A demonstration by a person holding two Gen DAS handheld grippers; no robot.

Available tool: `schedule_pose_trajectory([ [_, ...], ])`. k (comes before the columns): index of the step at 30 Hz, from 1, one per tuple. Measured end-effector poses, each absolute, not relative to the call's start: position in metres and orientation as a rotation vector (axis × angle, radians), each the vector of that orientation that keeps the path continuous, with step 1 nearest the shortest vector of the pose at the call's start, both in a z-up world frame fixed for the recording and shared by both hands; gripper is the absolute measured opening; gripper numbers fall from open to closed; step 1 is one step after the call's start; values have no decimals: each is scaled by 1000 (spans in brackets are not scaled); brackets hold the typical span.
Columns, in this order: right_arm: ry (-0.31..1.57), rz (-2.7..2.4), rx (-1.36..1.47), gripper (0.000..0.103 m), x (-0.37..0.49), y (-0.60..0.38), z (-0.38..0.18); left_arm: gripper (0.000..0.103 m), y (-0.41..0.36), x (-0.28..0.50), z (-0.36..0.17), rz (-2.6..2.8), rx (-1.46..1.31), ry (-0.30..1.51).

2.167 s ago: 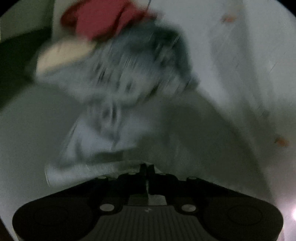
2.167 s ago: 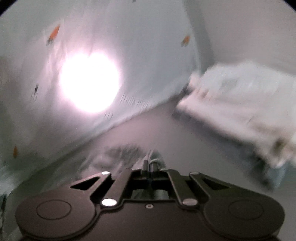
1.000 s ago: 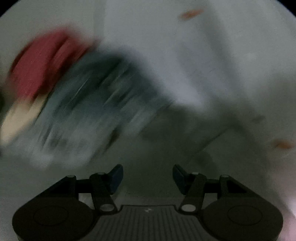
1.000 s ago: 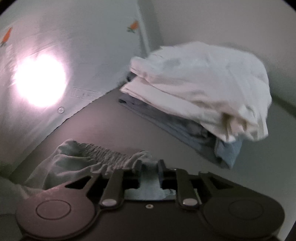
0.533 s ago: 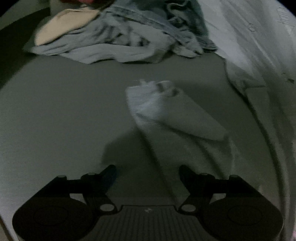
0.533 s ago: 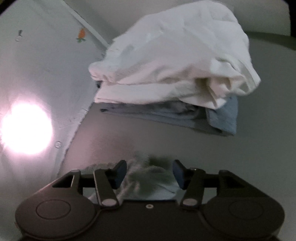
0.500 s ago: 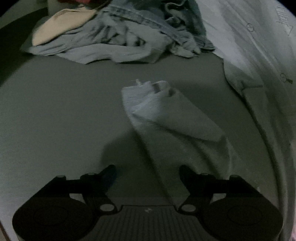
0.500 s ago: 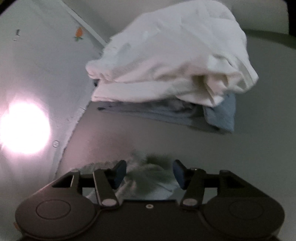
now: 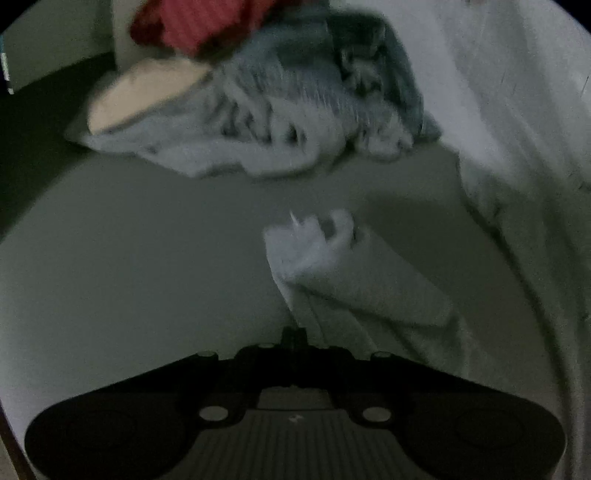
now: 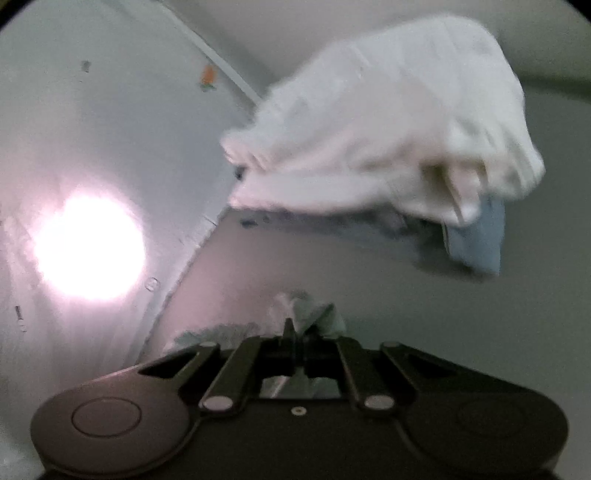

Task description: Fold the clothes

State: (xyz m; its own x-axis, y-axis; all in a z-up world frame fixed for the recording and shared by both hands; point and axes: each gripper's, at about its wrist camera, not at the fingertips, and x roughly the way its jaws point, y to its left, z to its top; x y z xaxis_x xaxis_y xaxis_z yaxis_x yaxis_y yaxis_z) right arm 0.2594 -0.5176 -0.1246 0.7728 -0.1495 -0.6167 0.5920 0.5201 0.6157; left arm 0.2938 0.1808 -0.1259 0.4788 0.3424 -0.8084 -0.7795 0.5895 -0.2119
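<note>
A pale grey-green garment [image 9: 362,280] lies crumpled on the grey surface [image 9: 147,258]. In the left wrist view my left gripper [image 9: 294,334] is at its near edge, the jaws closing together on the fabric there. The right wrist view shows the gathered end of the same pale garment [image 10: 306,306] bunched at the tips of my right gripper [image 10: 295,332]. Those jaws are also closing on it, and cloth shows beneath them. Both views are blurred.
An unfolded heap of bluish clothes [image 9: 266,110] with a red piece [image 9: 199,22] and a beige piece [image 9: 147,85] lies beyond the left gripper. A folded white stack [image 10: 388,129] over a blue item [image 10: 476,240] sits ahead of the right gripper. A pale sheet [image 9: 517,110] borders the surface.
Both grippers stood open half a second ago and have closed on the pale garment. The left gripper shifted so that the garment's edge sits between its jaws.
</note>
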Motion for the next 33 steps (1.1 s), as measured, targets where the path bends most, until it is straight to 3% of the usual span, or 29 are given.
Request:
schedule_pose_trajectory([
  [3,510,-441,913,3,259,-518,-116,0,182,275,-104,718,-569,777],
  [6,546,-442,910,3,264,-518,-122,0,184,269,-115,679,-595,838],
  [8,582,-450,942,4,265,-519,-130,10,184,269,-129,640,-663,877],
  [10,601,-447,973,4,260,-520,-137,31,180,273,-143,596,-723,907],
  [12,615,-448,972,4,257,-520,-140,34,168,283,-152,570,-700,933],
  [20,634,-508,1020,5,243,-523,-148,66,151,336,-177,597,-563,974],
  [21,637,-514,1014,5,242,-521,-149,65,148,342,-178,598,-531,979],
  [23,642,-534,1000,6,242,-516,-149,48,140,348,-179,609,-468,982],
  [24,643,-543,1000,6,242,-514,-150,22,138,350,-179,622,-435,975],
  [25,643,-546,1003,6,242,-513,-150,6,139,350,-179,635,-430,971],
  [26,641,-546,1003,6,242,-512,-150,1,141,349,-179,647,-429,967],
  [29,629,-552,983,6,240,-510,-147,1,159,334,-171,640,-570,911],
  [33,594,-562,986,6,236,-514,-141,1,162,306,-144,605,-553,837],
])
